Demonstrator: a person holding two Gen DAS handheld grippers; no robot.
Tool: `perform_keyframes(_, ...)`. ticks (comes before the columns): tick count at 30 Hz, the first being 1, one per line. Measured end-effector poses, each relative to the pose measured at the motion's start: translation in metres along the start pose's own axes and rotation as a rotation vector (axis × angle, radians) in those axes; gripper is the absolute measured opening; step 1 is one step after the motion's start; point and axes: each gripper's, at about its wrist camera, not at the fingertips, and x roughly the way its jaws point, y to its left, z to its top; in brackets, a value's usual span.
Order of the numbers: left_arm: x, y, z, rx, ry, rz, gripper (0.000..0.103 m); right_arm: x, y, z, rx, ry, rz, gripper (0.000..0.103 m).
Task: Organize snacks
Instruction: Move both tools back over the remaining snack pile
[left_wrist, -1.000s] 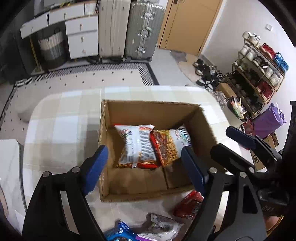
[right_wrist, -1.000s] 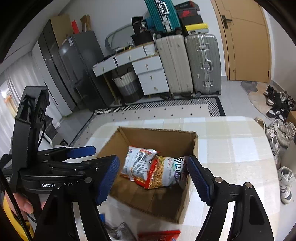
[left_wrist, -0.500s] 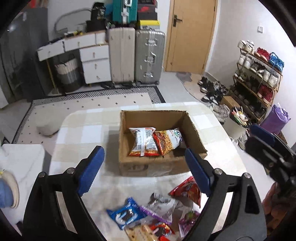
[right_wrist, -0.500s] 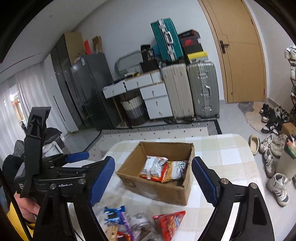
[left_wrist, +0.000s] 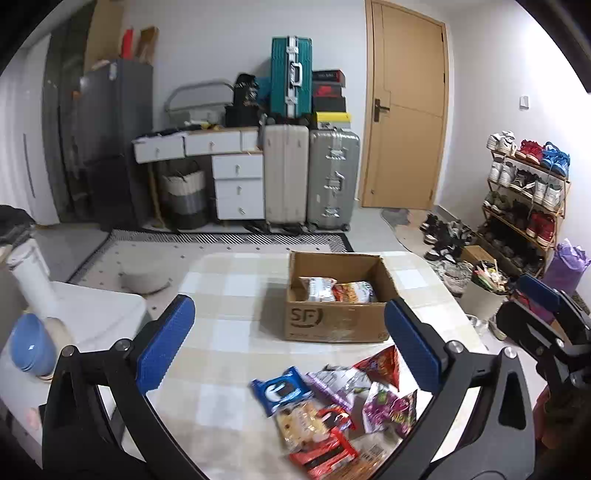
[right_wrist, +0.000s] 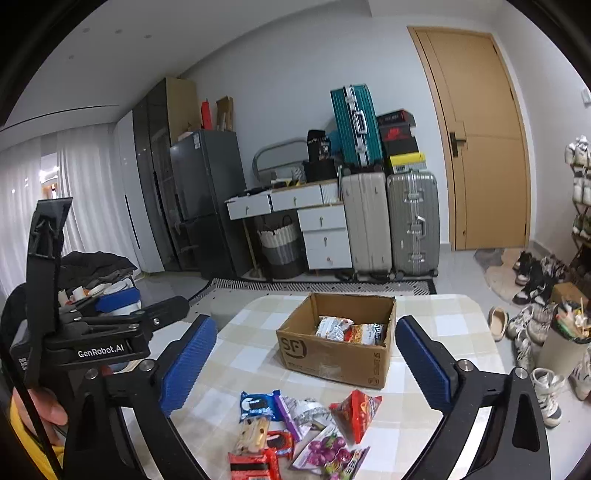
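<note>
A brown cardboard box (left_wrist: 334, 325) (right_wrist: 325, 356) stands on the checked table and holds two snack packets (left_wrist: 338, 291) (right_wrist: 351, 330). A pile of loose snacks lies in front of it: a blue cookie pack (left_wrist: 282, 391) (right_wrist: 256, 404), a red chip bag (left_wrist: 384, 365) (right_wrist: 356, 410), a purple packet (left_wrist: 389, 410) (right_wrist: 325, 448) and a red pack (left_wrist: 325, 454). My left gripper (left_wrist: 290, 345) is open and empty, held above and behind the pile. My right gripper (right_wrist: 304, 363) is open and empty, also back from the pile.
The checked table (left_wrist: 229, 332) ends near a white side surface with a blue bowl (left_wrist: 31, 349). Suitcases (left_wrist: 314, 177), white drawers (left_wrist: 236, 184), a door, a shoe rack (left_wrist: 524, 199) and a bin (right_wrist: 565, 339) stand around the room.
Both grippers have pulled back and up from over the box, so the box looks smaller and the loose snack pile has come into view. Both stay open and empty.
</note>
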Motion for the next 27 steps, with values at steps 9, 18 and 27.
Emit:
perform_keyframes(9,-0.064,0.002,-0.034,0.000,-0.053,0.038,0.103,-0.036,0.021,-0.035,-0.026,-0.027,-0.008,0.102)
perform_keyframes(18,-0.062,0.010,-0.079,-0.018,-0.022,0.052,0.103,-0.032,0.024,-0.062,-0.029,-0.006,-0.042,0.102)
perform_keyframes(27,-0.014,0.014,-0.106,-0.026,0.087,0.042,0.103,-0.001,0.024,-0.081,-0.042,0.095,-0.133,0.102)
